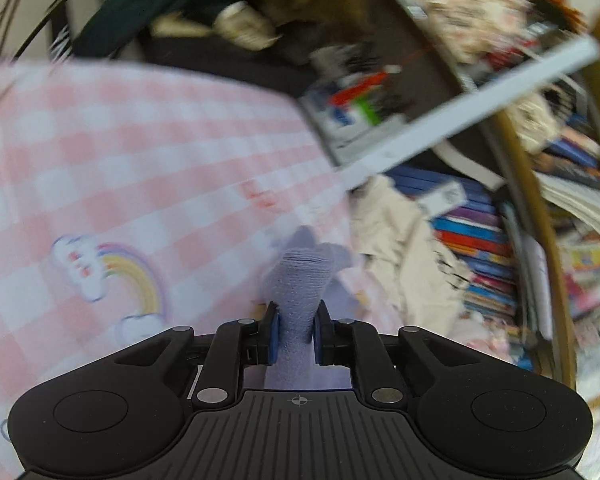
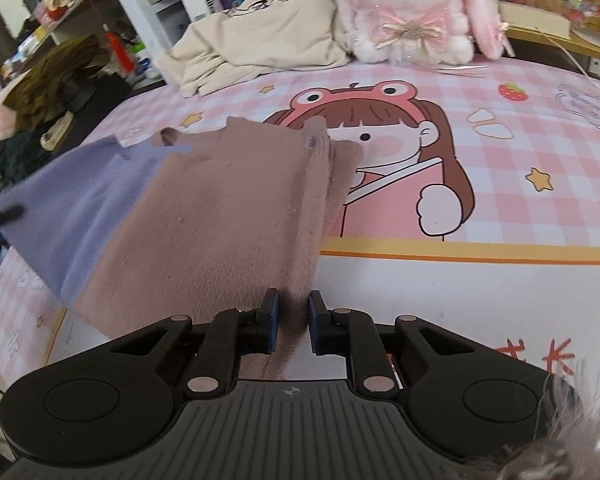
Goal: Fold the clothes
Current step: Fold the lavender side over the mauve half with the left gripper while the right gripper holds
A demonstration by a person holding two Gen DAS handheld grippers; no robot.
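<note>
A garment with a lavender outside and a fuzzy mauve-pink inside (image 2: 220,208) hangs stretched above the pink checked bed sheet (image 2: 520,152). My right gripper (image 2: 292,320) is shut on its pink fuzzy edge, and the cloth spreads away to the left, lavender part (image 2: 72,208) at the far left. My left gripper (image 1: 296,332) is shut on a bunched lavender knit edge of the same garment (image 1: 300,284), held above the sheet (image 1: 100,168). The left wrist view is motion-blurred.
A white-and-pink plush rabbit (image 2: 412,4) and a crumpled cream cloth bag (image 2: 260,36) lie at the bed's far edge. Dark clothes are piled at the left (image 2: 48,92). Shelves of books (image 1: 480,240) and a white shelf frame (image 1: 460,120) stand beside the bed.
</note>
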